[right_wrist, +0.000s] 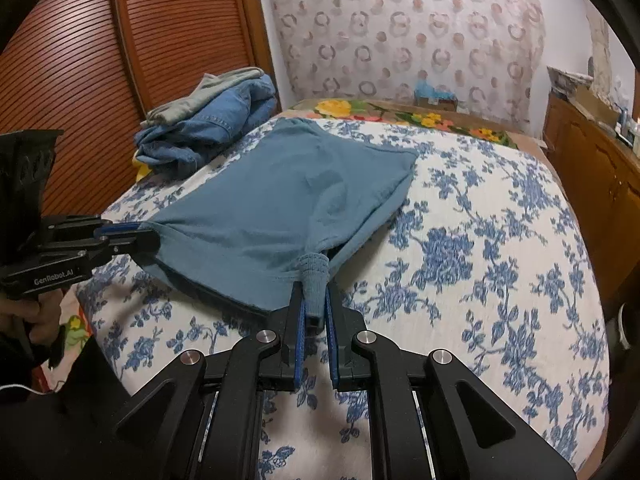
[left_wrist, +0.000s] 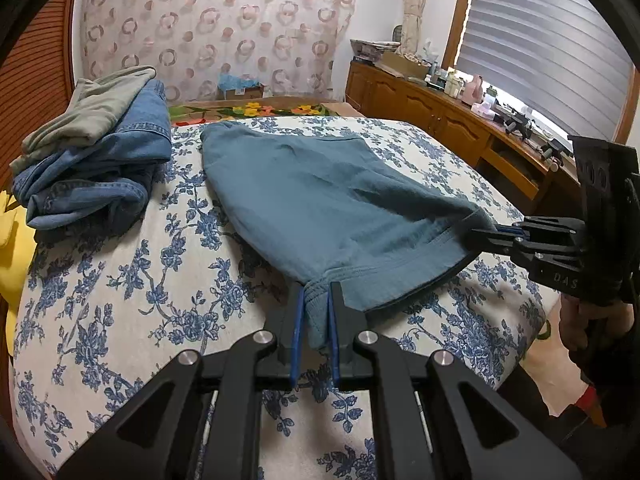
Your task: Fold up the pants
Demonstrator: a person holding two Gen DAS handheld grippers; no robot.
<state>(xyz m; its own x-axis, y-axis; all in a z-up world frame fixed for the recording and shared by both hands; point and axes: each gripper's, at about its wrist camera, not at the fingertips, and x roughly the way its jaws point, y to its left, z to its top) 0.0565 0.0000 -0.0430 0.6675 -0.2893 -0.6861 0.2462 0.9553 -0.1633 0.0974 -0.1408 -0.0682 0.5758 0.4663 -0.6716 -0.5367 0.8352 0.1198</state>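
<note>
Teal-blue pants (left_wrist: 304, 196) lie spread on the bed, near edge lifted and stretched between both grippers. My left gripper (left_wrist: 314, 292) is shut on a bunched corner of the pants' near edge. My right gripper (right_wrist: 314, 286) is shut on the other bunched corner. In the left wrist view the right gripper (left_wrist: 486, 234) pinches the fabric at the right. In the right wrist view the left gripper (right_wrist: 128, 232) pinches it at the left. The pants (right_wrist: 280, 200) reach toward the far side of the bed.
The bed has a white cover with blue flowers (left_wrist: 140, 300). A pile of blue jeans (left_wrist: 100, 168) with a grey garment (left_wrist: 88, 112) on top lies at the far left. A wooden cabinet (left_wrist: 432, 108) with clutter runs along the right wall. A slatted wooden door (right_wrist: 80, 60) stands at left.
</note>
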